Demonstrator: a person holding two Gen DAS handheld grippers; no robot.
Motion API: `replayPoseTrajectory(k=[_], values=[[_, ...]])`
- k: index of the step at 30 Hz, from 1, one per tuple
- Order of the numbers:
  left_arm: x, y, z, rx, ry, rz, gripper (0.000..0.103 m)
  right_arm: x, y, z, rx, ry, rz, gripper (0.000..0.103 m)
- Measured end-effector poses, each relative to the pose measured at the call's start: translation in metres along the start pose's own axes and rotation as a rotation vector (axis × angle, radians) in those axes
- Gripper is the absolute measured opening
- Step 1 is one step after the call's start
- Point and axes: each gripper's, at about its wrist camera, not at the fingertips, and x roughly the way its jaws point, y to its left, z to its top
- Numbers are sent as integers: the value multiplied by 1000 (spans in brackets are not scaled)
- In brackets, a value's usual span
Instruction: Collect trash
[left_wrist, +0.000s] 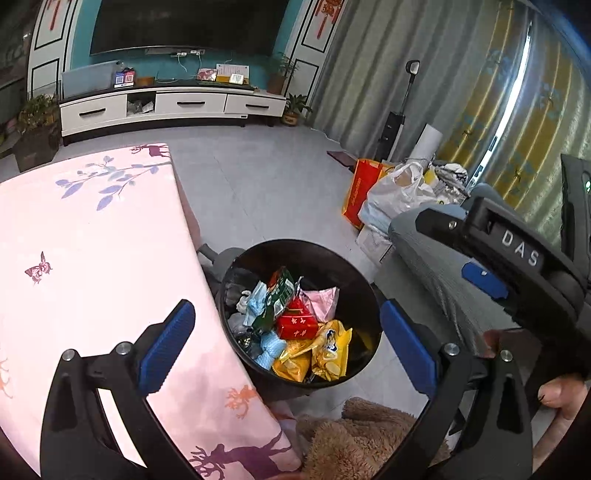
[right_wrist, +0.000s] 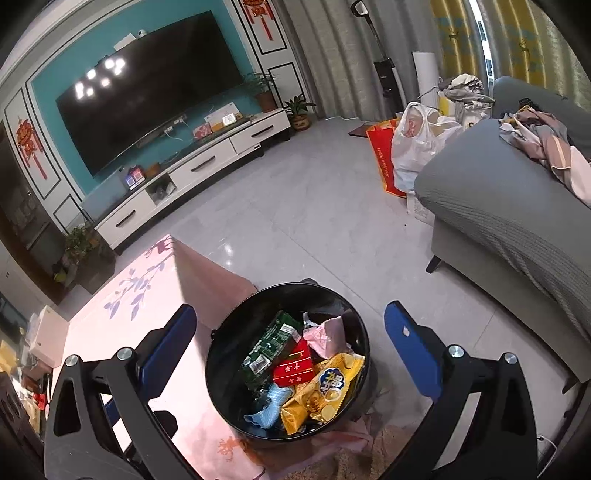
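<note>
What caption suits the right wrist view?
Open right tool above a black bin of wrappers beside the pink table.

Glossy black plastic bin holds shiny crinkled foil wrappers; matt printed cloth covers the table, lower left; polished floor tiles gleam.

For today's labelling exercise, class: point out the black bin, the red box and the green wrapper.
black bin (right_wrist: 221, 373), right wrist view, inner left wall.
red box (right_wrist: 293, 367), right wrist view, top face.
green wrapper (right_wrist: 271, 341), right wrist view, middle of the pack.
</note>
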Motion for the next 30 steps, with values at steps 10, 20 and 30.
replayPoseTrajectory(k=[10,20,30], values=[[9,-2,-6,11,31,53,100,5,-3,-2,3,14,-17,100],[9,0,-10,4,48,45,100,9,1,-3,-27,24,-14,100],[9,-1,-12,-2,46,18,100,11,2,-4,-37,30,-23,100]])
